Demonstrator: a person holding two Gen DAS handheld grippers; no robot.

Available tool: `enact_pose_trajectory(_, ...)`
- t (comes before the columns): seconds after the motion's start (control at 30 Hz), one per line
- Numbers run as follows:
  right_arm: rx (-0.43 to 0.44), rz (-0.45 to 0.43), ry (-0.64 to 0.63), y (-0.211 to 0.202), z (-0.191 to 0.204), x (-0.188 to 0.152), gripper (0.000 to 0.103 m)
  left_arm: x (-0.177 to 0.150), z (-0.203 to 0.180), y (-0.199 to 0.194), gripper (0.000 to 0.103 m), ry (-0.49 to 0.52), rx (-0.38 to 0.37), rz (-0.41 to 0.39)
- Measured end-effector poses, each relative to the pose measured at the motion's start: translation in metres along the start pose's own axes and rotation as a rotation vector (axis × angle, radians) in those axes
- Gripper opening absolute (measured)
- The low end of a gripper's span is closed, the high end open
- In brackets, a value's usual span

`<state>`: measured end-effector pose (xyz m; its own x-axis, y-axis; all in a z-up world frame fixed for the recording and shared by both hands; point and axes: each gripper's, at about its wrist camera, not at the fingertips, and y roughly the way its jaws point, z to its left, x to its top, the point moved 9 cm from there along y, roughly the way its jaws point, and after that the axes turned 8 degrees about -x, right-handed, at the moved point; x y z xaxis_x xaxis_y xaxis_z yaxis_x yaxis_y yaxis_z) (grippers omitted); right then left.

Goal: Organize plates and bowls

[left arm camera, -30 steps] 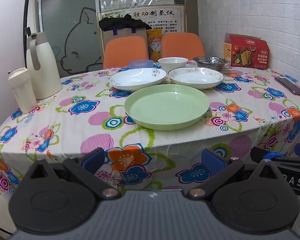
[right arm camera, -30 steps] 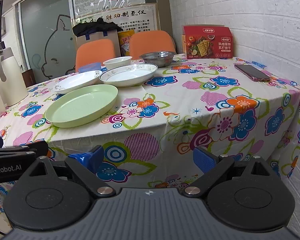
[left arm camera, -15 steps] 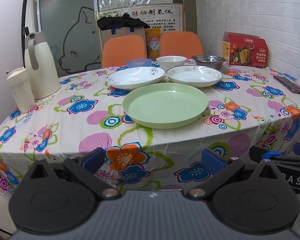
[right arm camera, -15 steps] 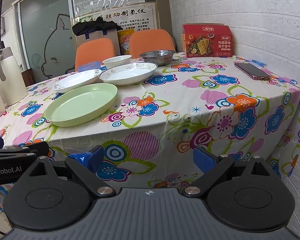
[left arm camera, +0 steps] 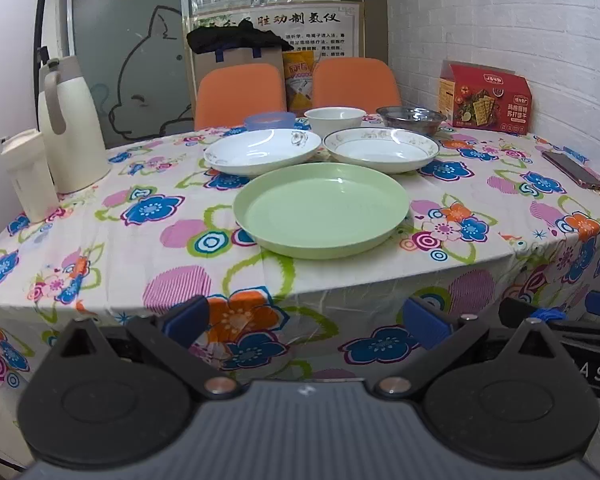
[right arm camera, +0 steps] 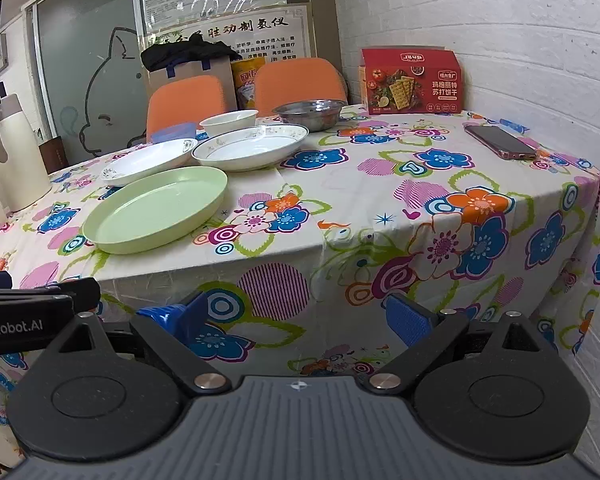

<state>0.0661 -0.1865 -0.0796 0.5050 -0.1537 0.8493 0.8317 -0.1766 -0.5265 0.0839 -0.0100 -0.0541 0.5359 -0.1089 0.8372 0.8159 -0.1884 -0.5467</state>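
Observation:
A green plate (left arm camera: pixel 322 208) (right arm camera: pixel 156 208) lies near the table's front edge. Behind it sit two white patterned plates (left arm camera: pixel 262 151) (left arm camera: pixel 382 149), a white bowl (left arm camera: pixel 335 117) (right arm camera: pixel 229 121), a steel bowl (left arm camera: pixel 411 118) (right arm camera: pixel 310 112) and a blue lidded container (left arm camera: pixel 269 121). My left gripper (left arm camera: pixel 306 316) hangs open below the table edge, in front of the green plate, holding nothing. My right gripper (right arm camera: pixel 296 312) is open too, lower right of the plates, and also shows at the right of the left wrist view (left arm camera: pixel 560 312).
A cream thermos jug (left arm camera: pixel 70 126) and a cream cup (left arm camera: pixel 28 174) stand at the table's left. A red cracker box (right arm camera: pixel 410 80) and a phone (right arm camera: pixel 500 142) lie at the right, by the white brick wall. Two orange chairs (left arm camera: pixel 240 90) stand behind.
Both grippers have drifted slightly; the table objects shift a little left in the views. Nothing was taken hold of or moved on the table.

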Motion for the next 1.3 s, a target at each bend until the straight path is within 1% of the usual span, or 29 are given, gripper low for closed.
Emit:
enact_pose_trajectory(0.13, 0.000, 0.007, 0.005, 0.001, -0.004, -0.001, 0.083, 0.000, -0.002, 0.006, 0.103, 0.006, -0.014, 0.019)
enact_pose_trajectory(0.2, 0.004, -0.004, 0.018, 0.000, -0.006, 0.002, 0.083, 0.004, 0.001, 0.010, 0.103, -0.001, -0.028, 0.020)
enact_pose_trajectory(0.33, 0.019, -0.028, 0.022, 0.003, -0.005, 0.011, 0.083, 0.015, 0.023, 0.019, 0.103, -0.035, -0.018, 0.032)
enact_pose_trajectory(0.4, 0.055, -0.034, 0.026, 0.008, 0.002, 0.018, 0.083, 0.022, 0.039, 0.024, 0.103, -0.062, 0.002, 0.032)
enact_pose_trajectory(0.53, 0.144, -0.003, 0.002, 0.025, 0.028, 0.035, 0.083, 0.040, 0.069, 0.037, 0.103, -0.109, 0.042, 0.030)
enact_pose_trajectory(0.7, 0.177, 0.011, -0.067, 0.048, 0.060, 0.066, 0.083, 0.063, 0.088, 0.056, 0.103, -0.139, 0.046, 0.044)
enact_pose_trajectory(0.83, 0.195, 0.030, -0.112, 0.071, 0.079, 0.079, 0.083, 0.075, 0.093, 0.079, 0.103, -0.145, 0.026, 0.079)
enact_pose_trajectory(0.93, 0.196, 0.069, -0.138, 0.093, 0.086, 0.079, 0.083, 0.078, 0.094, 0.103, 0.103, -0.155, 0.002, 0.123)
enact_pose_trajectory(1.13, 0.211, 0.146, -0.156, 0.129, 0.097, 0.074, 0.083, 0.079, 0.096, 0.144, 0.102, -0.154, -0.015, 0.189)
enact_pose_trajectory(1.23, 0.224, 0.151, -0.167, 0.138, 0.107, 0.075, 0.083, 0.080, 0.096, 0.159, 0.102, -0.154, -0.032, 0.211)
enact_pose_trajectory(1.3, 0.222, 0.144, -0.214, 0.142, 0.115, 0.075, 0.084, 0.079, 0.097, 0.167, 0.101, -0.155, -0.039, 0.227)
